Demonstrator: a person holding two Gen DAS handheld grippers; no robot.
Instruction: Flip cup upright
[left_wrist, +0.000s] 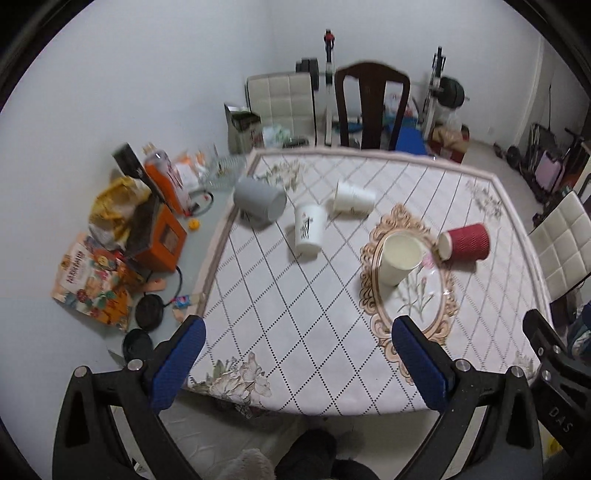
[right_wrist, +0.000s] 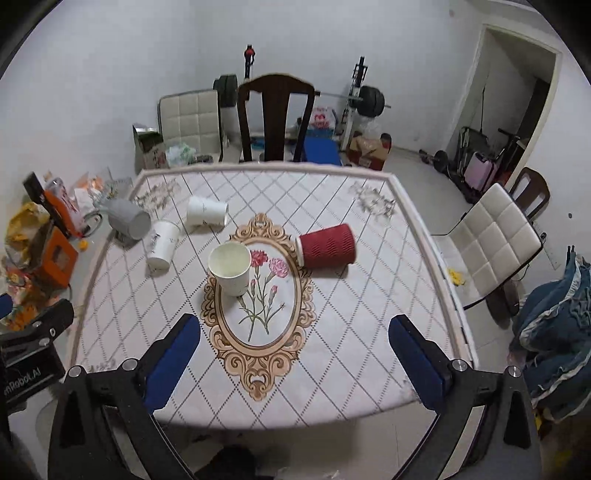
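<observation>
Several cups are on the patterned table (left_wrist: 295, 332). A cream cup (left_wrist: 399, 258) (right_wrist: 229, 268) stands upright on the oval flower motif. A red ribbed cup (left_wrist: 466, 242) (right_wrist: 327, 245) lies on its side to its right. A white printed cup (left_wrist: 309, 229) (right_wrist: 162, 246), a second white cup (left_wrist: 352, 202) (right_wrist: 206, 212) and a grey cup (left_wrist: 260, 199) (right_wrist: 128, 220) lie on their sides at the far left. My left gripper (left_wrist: 295, 332) and right gripper (right_wrist: 295, 328) are open and empty, above the table's near edge, well short of the cups.
A dark wooden chair (right_wrist: 275, 118) stands at the far edge and a white padded chair (right_wrist: 495, 243) at the right. Boxes, bags and snack packs (left_wrist: 110, 258) clutter the floor at the left. Weights and a barbell rack (right_wrist: 364, 96) are at the back wall.
</observation>
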